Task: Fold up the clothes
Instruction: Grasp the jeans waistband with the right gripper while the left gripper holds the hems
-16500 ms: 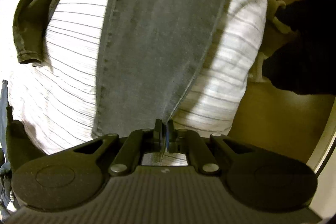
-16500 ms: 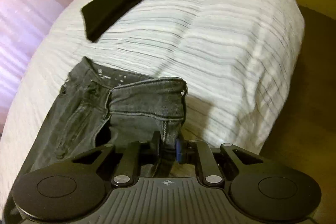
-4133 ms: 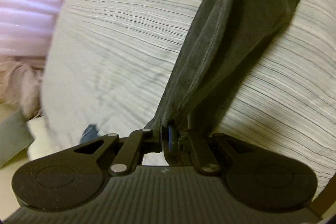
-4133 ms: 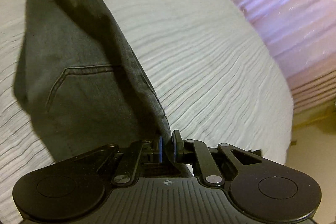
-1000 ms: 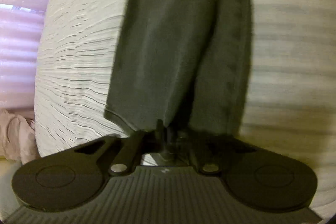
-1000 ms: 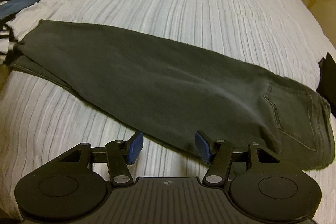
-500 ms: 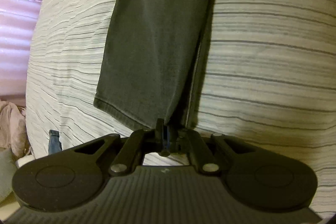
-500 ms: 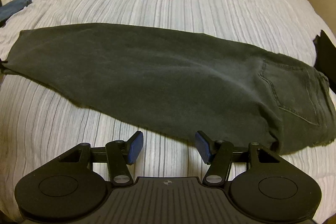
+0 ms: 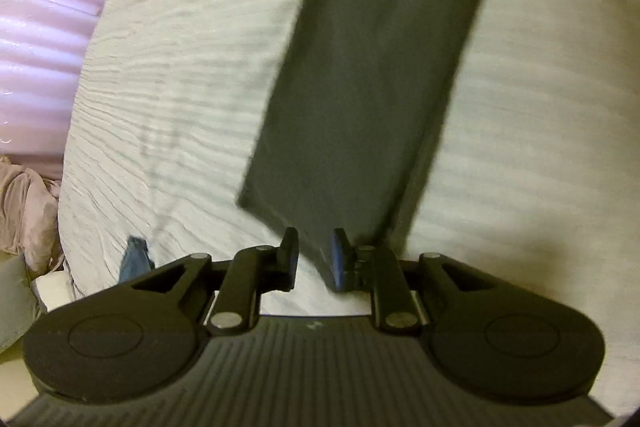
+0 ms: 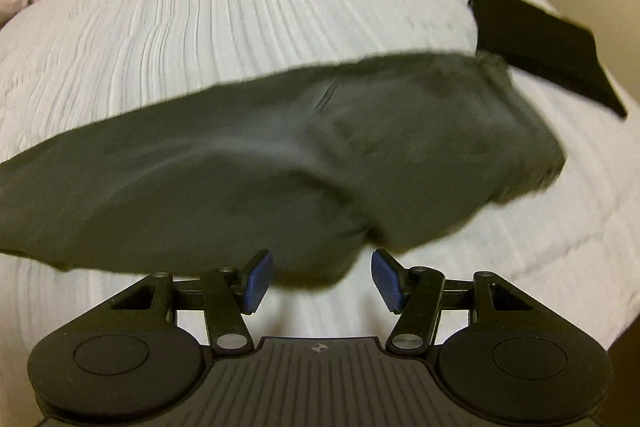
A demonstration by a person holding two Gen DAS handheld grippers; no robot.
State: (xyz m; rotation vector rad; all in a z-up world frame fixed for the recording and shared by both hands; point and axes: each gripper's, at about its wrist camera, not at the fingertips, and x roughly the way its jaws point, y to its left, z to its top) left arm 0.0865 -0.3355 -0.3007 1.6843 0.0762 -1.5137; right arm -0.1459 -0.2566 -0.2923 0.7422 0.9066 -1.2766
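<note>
Dark grey jeans (image 9: 372, 67) lie flat on the white striped bedspread (image 9: 168, 87), folded lengthwise with one leg over the other. In the left wrist view the hem end reaches down to my left gripper (image 9: 314, 259), which is open with the hem corner just between its blue-padded fingers. In the right wrist view the jeans (image 10: 248, 163) stretch across the bed, waist and back pocket to the right. My right gripper (image 10: 322, 277) is open, close to the near edge of the jeans, holding nothing.
A folded black garment (image 10: 536, 43) lies on the bed beyond the waist end. Pink curtains (image 9: 36, 27) hang at the far side. A pinkish heap of cloth (image 9: 24, 211) and a blue item (image 9: 136, 259) sit off the bed edge.
My left gripper has opened and let go of the jeans hem. The right gripper, still open, has swung toward the waist end, closer to the jeans.
</note>
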